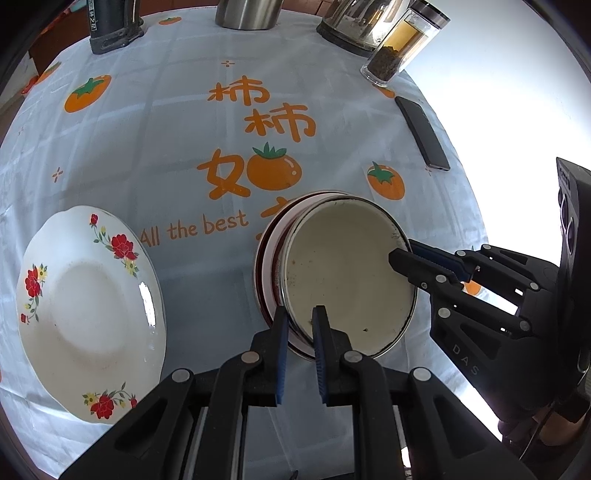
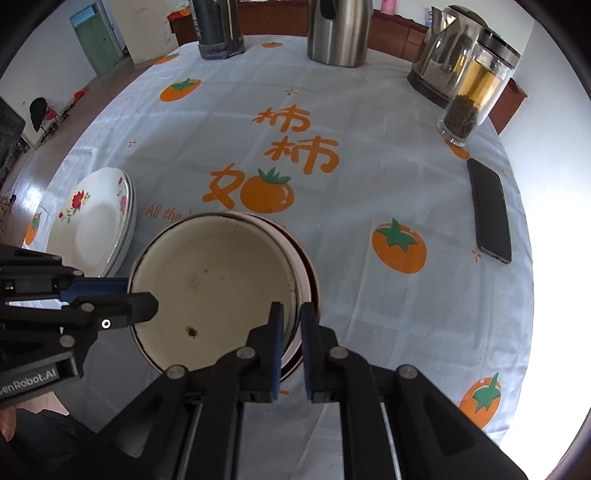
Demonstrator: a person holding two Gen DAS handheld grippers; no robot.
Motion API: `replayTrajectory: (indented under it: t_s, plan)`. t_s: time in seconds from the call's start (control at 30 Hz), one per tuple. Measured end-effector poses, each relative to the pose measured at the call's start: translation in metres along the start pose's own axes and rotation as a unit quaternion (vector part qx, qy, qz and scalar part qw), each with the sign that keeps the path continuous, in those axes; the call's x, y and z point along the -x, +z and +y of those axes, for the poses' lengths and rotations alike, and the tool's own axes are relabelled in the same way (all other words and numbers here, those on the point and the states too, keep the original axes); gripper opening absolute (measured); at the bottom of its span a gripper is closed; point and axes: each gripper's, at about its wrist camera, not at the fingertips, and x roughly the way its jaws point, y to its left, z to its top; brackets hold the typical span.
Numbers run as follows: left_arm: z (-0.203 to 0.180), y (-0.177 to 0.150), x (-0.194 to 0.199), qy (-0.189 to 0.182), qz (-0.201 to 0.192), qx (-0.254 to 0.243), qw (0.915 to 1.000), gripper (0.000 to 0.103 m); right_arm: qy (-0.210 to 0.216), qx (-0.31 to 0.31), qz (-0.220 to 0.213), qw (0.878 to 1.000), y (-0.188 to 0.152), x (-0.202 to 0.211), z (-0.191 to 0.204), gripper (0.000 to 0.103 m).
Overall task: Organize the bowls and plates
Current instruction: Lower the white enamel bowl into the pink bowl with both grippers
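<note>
A cream enamel bowl (image 1: 343,273) sits on top of a stack of bowls with red and white rims (image 1: 267,258) on the tablecloth. My left gripper (image 1: 301,325) is shut on the near rim of the top bowl. My right gripper (image 1: 404,254) is shut on its right rim. In the right wrist view the same bowl (image 2: 214,288) has my right gripper (image 2: 291,317) on its right rim and my left gripper (image 2: 142,291) on its left rim. A stack of white floral plates (image 1: 88,310) lies to the left; it also shows in the right wrist view (image 2: 96,218).
A black phone (image 2: 489,210) lies near the right table edge. A glass tea bottle (image 2: 476,92), an electric kettle (image 2: 443,55), a steel jug (image 2: 338,29) and a dark flask (image 2: 219,29) stand along the far edge. The table edge (image 2: 517,332) drops off at right.
</note>
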Motion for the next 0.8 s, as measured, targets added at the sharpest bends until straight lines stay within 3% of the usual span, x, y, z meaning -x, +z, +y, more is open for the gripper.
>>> replayTrajectory:
  t_s: [0.4,0.8]
  plan:
    - [0.0048,0.0024,-0.0005,-0.019,0.005,0.017,0.9997,0.015,-0.002,0.001,0.0,1.0,0.0015,-0.0021,-0.0011,0.009]
    - [0.0028,0.0007,0.0,-0.009,-0.002,0.005,0.9999,0.015,-0.012,0.006,-0.002,1.0,-0.0004,0.0002,0.0023,0.009]
